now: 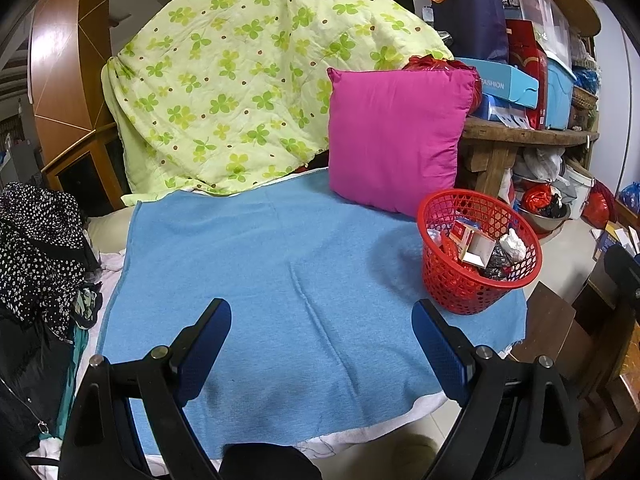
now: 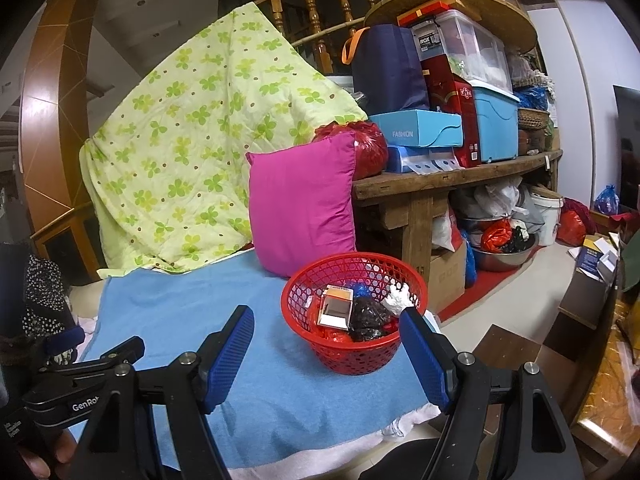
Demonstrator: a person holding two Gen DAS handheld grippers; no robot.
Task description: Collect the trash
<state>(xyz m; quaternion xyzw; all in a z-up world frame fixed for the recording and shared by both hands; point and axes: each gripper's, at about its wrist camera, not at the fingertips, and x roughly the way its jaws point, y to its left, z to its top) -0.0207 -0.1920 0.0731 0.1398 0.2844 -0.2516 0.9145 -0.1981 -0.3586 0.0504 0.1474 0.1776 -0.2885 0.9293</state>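
Left wrist view first: my left gripper (image 1: 321,322) hangs over the blue towel (image 1: 280,264) with its blue pads spread wide and nothing between them. Under it the cloth is bare, only creased. Off to the right, near the towel's edge, stands the red basket (image 1: 460,280), just in front of the pink cushion (image 1: 394,136), which leans against the clover-print quilt (image 1: 240,80) behind.

From the right wrist, my right gripper (image 2: 326,334) is also open and empty, the jaws standing apart a little less than the left pair. The red basket (image 2: 304,308) sits just beyond its tips, closer to the right pad. Inside lie the collected scraps: a small open carton (image 2: 335,307), a crumpled black wrapper (image 2: 366,316), a white paper wad (image 2: 396,298) against the rim, some blue and red plastic.

I see no loose trash left on the towel in either view, so I judge the gathering step done or nearly so. Next I would check the cluttered left edge by the spotted fabric (image 1: 36,248), which I cannot read well, or else bring one gripper onto the basket's rim.
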